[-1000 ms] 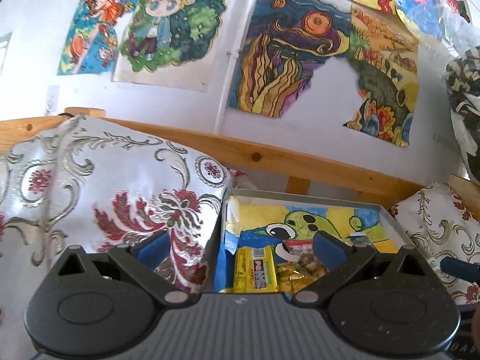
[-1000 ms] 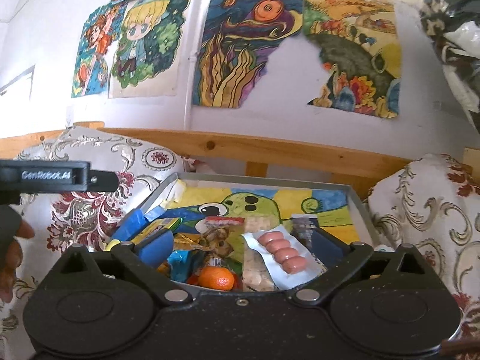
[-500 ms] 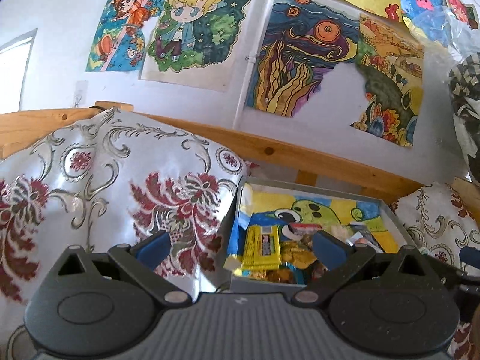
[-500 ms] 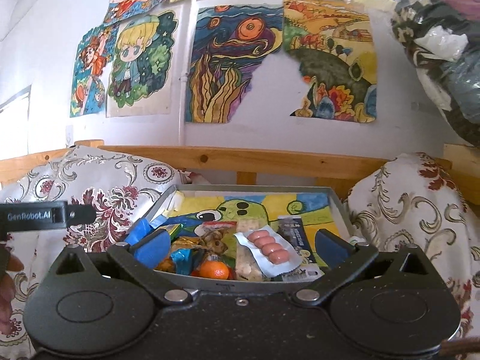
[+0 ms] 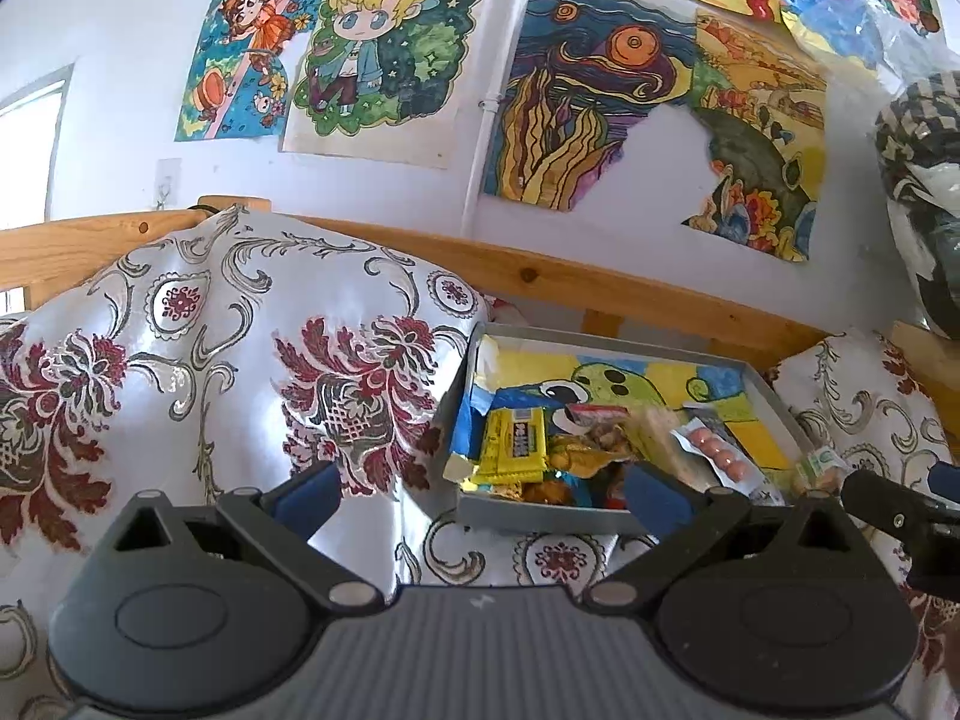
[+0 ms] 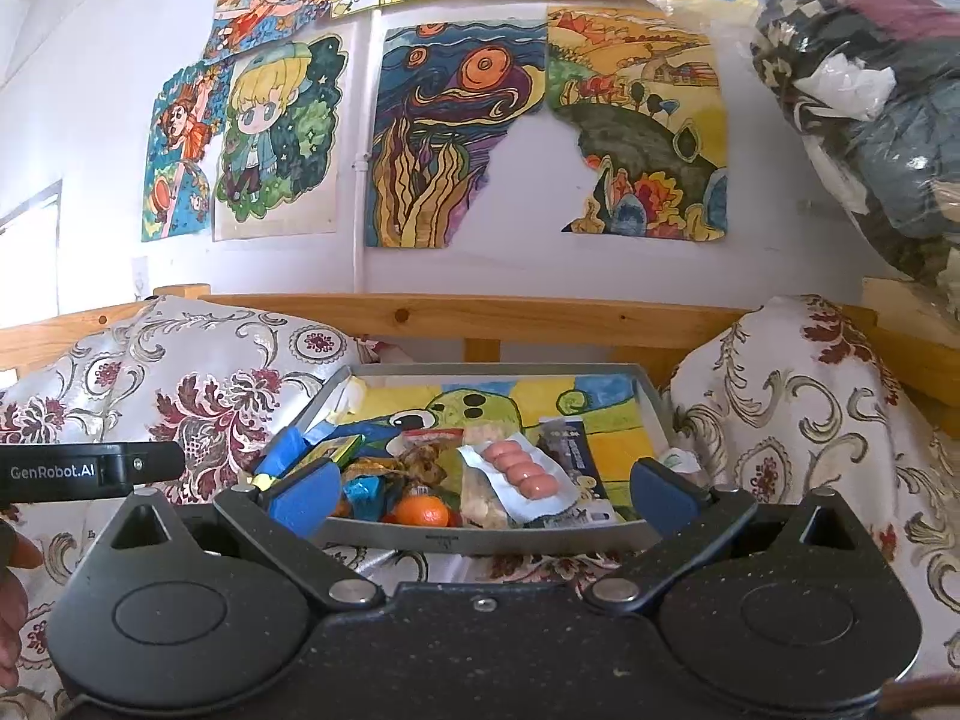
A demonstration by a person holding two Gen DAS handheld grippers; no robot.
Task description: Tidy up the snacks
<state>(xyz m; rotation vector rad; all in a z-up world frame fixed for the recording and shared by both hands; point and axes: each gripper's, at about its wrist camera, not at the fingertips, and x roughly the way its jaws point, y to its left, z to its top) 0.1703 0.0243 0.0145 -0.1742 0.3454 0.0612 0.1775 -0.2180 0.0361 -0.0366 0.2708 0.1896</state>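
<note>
A grey tray [image 6: 480, 537] [image 5: 540, 517] lined with a frog drawing rests on the patterned sofa between two cushions. Heaped at its near end are snacks: a yellow bar [image 5: 517, 443], a pack of pink sausages [image 6: 521, 471] [image 5: 717, 451], a tangerine [image 6: 422, 510], gold-wrapped sweets [image 5: 579, 456] and a dark sachet [image 6: 569, 447]. My left gripper [image 5: 480, 495] hangs open in front of the tray's left corner, empty. Just short of the tray's near rim, my right gripper [image 6: 480, 495] is open too, nothing between its blue pads.
A large floral cushion [image 5: 228, 372] rises left of the tray, another floral cushion [image 6: 798, 420] to its right. Behind runs the wooden sofa rail [image 6: 540, 321], then a wall with drawings. A bag of clothes [image 6: 870, 120] sits at upper right.
Both grippers have pulled back and up from the tray, so its near rim and the sofa fabric in front now show. The snacks have not moved.
</note>
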